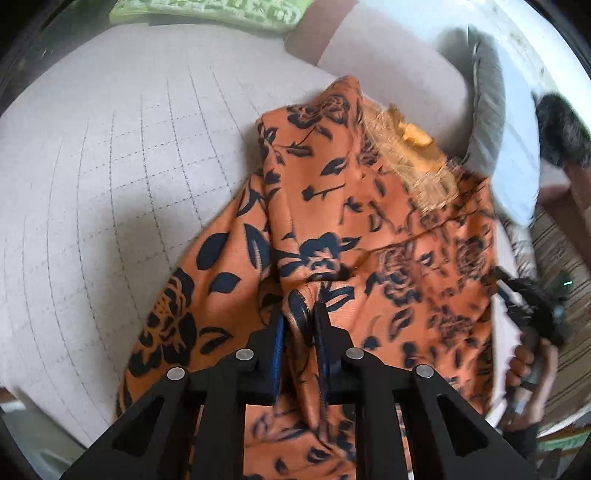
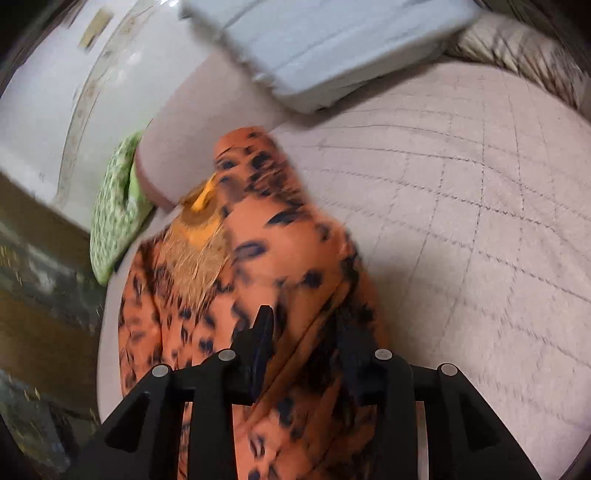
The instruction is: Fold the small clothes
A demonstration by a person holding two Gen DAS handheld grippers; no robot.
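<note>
An orange garment with a black flower print [image 1: 362, 221] hangs bunched over the quilted beige bed cover [image 1: 110, 184]. Its tan fringed trim [image 1: 417, 170] and a yellow tag show near the top. My left gripper [image 1: 300, 314] is shut on a fold of the garment. In the right wrist view the same garment [image 2: 280, 251] is blurred by motion, and my right gripper [image 2: 306, 325] is shut on its cloth. The right gripper and the hand holding it also show in the left wrist view [image 1: 532, 306], at the garment's right edge.
A green patterned cushion [image 1: 207, 11] lies at the far edge of the bed, also in the right wrist view [image 2: 114, 218]. A light blue-grey pillow [image 2: 325, 40] lies beyond the garment. A white wall [image 2: 55, 92] and a dark floor lie left of the bed.
</note>
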